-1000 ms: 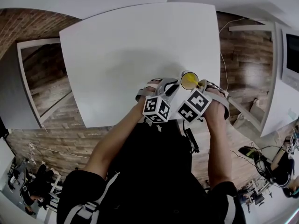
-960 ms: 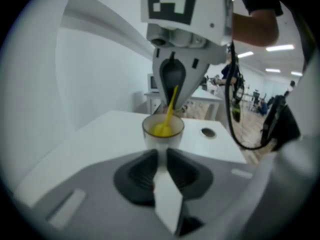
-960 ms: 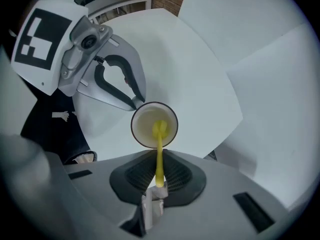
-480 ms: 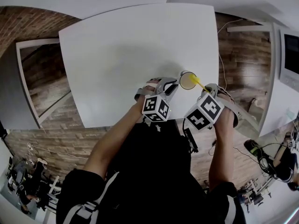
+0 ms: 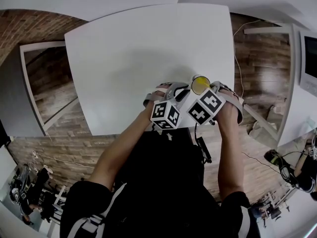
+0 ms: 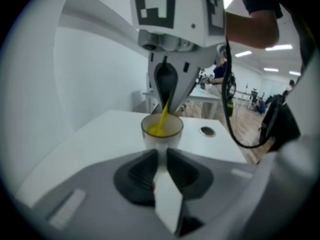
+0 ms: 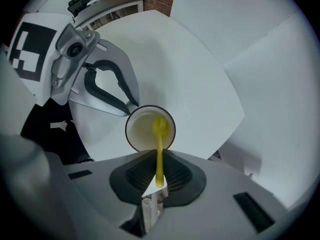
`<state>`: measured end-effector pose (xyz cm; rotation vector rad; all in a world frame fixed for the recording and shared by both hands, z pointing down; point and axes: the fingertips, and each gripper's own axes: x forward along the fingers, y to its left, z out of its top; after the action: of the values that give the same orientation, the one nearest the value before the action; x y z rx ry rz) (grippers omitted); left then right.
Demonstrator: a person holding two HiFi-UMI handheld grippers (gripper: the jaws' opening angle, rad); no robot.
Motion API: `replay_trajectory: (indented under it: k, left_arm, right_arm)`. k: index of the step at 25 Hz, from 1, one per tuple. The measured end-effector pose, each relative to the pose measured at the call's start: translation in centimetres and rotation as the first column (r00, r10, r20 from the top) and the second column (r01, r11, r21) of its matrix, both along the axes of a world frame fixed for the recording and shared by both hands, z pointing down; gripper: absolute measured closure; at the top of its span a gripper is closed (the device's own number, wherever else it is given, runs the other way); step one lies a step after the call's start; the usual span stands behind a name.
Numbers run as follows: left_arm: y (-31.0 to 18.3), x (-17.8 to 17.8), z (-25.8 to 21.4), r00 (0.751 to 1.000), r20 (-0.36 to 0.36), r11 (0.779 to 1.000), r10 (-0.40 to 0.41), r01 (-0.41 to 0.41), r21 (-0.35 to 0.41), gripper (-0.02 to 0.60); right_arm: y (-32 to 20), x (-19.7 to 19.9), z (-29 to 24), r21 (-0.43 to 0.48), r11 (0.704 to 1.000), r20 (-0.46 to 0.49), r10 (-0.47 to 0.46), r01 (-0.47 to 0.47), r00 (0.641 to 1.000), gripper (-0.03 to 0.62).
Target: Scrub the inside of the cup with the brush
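Yellow brush [image 7: 159, 146] in white cup [image 7: 137, 132]; R tongs [image 7: 159, 159] clamp brush, L tongs [image 6: 162, 154] prob. pinch cup.

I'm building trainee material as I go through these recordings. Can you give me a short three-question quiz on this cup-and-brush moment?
1. True or false: the head of the yellow long-handled brush is inside the white dark-rimmed cup.
2. What is the left claw shut on? A) the cup B) the brush C) nothing
3. Fill in: the right claw grips the brush by its ____.
Key: 1 true; 2 A; 3 handle.
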<state>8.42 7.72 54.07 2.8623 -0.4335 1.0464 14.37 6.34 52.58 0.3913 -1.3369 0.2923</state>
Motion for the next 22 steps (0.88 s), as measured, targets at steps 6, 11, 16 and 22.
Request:
replay_trajectory:
  k: [6,11,16,22]
  left_arm:
    - [-0.3,-0.1,0.1,1.000,-0.001,1.000,-0.007,0.007,-0.003,0.522]
    - [-0.3,0.0,0.1,1.000,0.003,1.000,-0.002,0.002,0.000,0.522]
    - [-0.3,-0.1,0.1,1.000,0.000,1.000,-0.004,0.004,-0.007,0.522]
    - [-0.4,-0.1,0.2,1.000,0.000,1.000,0.000,0.000,-0.004,0.522]
  right_arm:
    - [-0.4,-0.2,0.4,0.009,1.000,0.024,0.006,-0.006,1.000,0.565]
    - [-0.3,-0.3,-2.1,0.063,0.998,0.051,0.001,-0.004,0.999,0.565]
    - [0.1,-0.3,-5.0,0.096,0.995,0.050,-0.021,0.017,0.999,0.565]
    - [-0.2,-1.3,-5.6,0.136,0.990,0.069,-0.051,0.041,0.996,0.565]
